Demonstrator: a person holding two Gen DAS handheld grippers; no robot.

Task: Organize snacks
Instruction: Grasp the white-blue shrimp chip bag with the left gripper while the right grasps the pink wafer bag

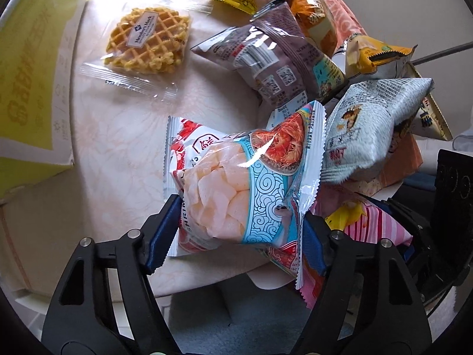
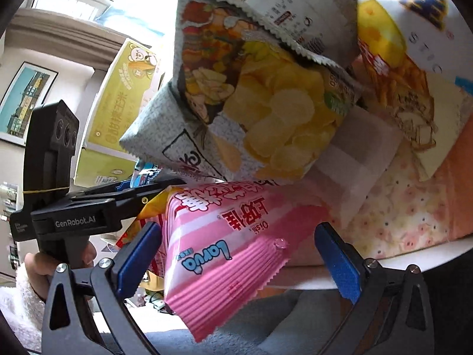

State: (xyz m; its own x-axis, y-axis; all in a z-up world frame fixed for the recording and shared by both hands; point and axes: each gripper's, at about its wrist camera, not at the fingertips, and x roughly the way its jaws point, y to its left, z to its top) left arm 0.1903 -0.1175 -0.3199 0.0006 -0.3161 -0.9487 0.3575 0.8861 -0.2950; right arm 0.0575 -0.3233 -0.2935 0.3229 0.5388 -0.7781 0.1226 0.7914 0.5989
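Shrimp-chip bag (image 1: 236, 183) between left hand-held gripper (image 1: 239, 230) pads

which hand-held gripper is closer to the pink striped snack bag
Right. The right hand-held gripper straddles the pink striped bag, pads apart; the left hand-held gripper clamps the shrimp chip bag beside it.

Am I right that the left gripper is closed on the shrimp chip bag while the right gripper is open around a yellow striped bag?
Not quite: the bag between the right gripper's fingers is pink striped, not yellow, as the right wrist view shows. The rest holds: the left gripper is closed on the shrimp chip bag, and the right one is open.
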